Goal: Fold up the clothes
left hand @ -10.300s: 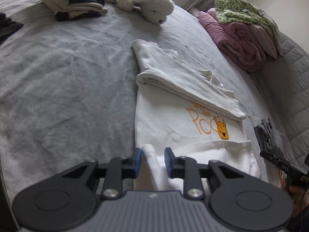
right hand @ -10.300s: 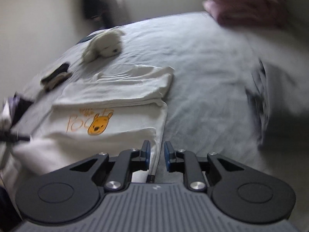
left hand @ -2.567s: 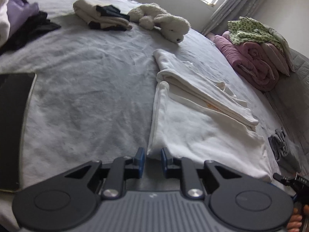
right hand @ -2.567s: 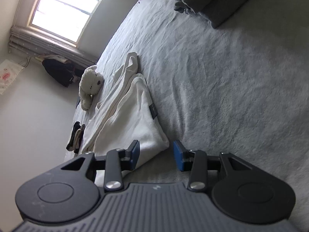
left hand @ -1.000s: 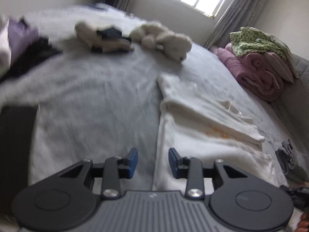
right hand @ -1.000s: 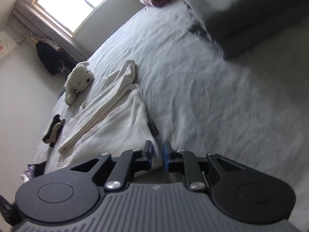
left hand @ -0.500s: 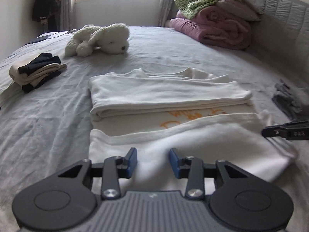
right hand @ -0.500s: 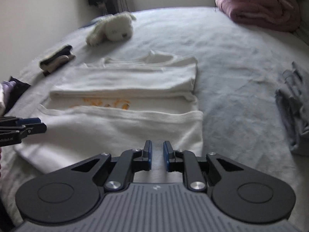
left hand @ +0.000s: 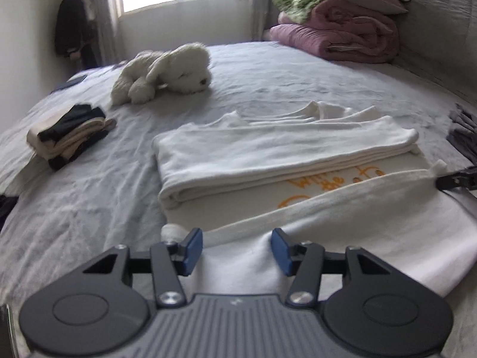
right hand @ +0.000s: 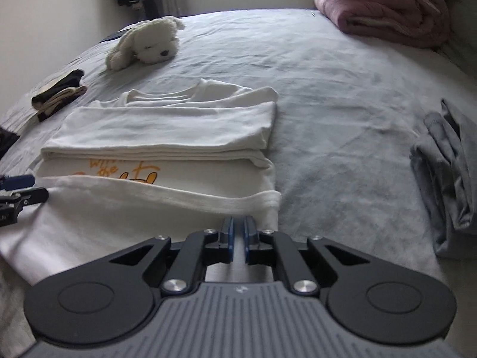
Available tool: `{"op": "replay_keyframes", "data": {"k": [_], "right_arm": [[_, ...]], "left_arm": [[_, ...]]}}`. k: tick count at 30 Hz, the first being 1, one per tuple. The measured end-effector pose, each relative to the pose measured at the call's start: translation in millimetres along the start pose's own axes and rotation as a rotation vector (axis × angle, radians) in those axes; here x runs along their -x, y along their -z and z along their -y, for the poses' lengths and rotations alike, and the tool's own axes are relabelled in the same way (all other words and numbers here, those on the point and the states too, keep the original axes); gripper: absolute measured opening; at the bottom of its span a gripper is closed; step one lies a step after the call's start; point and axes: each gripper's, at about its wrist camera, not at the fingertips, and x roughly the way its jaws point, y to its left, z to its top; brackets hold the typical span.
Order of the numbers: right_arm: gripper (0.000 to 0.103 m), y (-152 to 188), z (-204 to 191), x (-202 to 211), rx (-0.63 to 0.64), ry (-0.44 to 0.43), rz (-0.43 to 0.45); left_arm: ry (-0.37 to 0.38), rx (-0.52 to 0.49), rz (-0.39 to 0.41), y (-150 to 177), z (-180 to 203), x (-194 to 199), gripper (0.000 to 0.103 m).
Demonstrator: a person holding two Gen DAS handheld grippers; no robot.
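The left tongs point(left hand: 235, 249) are spread over the near fold of the shirt point(left hand: 298, 155); the jaws have just been opening, cloth is seen between the blue pads but is not pressed by them. The right tongs point(right hand: 237, 234) are pressed together, having just been closing; a thin layer of the shirt's right corner may be pinched between the pads, but this cannot be told from the view. The left tongs' tip is also seen at the left edge of the right wrist view, and the right tongs' tip at the right edge of the left wrist view, beside a raised corner of the hem.

The shirt is laid flat on the bed point(left hand: 283, 74), partly folded: a far band is folded over toward the middle, the near hem is turned up over it, and orange print point(right hand: 125, 170) is left showing in the gap between. A plush dog point(left hand: 167, 71) is placed beyond the shirt. A small folded stack point(left hand: 68, 131) is set to the left, well apart. A grey garment point(right hand: 447, 167) is lying to the right. Pink bedding point(left hand: 337, 35) is piled at the far right.
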Motion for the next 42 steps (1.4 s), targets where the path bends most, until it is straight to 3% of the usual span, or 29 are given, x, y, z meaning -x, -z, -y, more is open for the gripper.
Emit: {"op": "replay_keyframes", "data": {"k": [4, 6, 8, 12, 17, 26, 33, 38, 42], "right_arm": [[0.004, 1, -4, 2, 0.031, 0.021, -0.001], [0.013, 0, -6, 3, 0.033, 0.013, 0.006], [0.018, -1, -13, 6, 0.051, -0.003, 0.028], [0.018, -1, -36, 5, 0.098, -0.049, 0.056], [0.019, 1, -63, -4, 0.165, -0.095, 0.043], [0.017, -13, -69, -24, 0.164, -0.107, 0.031], [0.018, -13, -70, -25, 0.164, -0.105, 0.033], [0.020, -14, -72, -18, 0.125, -0.183, 0.066], [0.019, -8, -85, -27, 0.163, -0.164, 0.036]], "left_arm": [[-0.005, 0.012, -0.008, 0, -4, -1, 0.056], [-0.011, 0.005, 0.015, -3, 0, 4, 0.055], [0.010, -0.009, 0.055, -7, 6, 12, 0.056], [0.072, -0.036, 0.078, -12, 24, 17, 0.056], [0.132, -0.045, 0.038, -10, 47, 7, 0.056], [0.106, 0.001, -0.007, -20, 54, -23, 0.060], [0.103, -0.026, -0.014, -20, 54, -22, 0.061], [0.132, 0.024, 0.006, -28, 48, -16, 0.061], [0.126, 0.051, -0.053, -26, 47, -31, 0.062]]}}
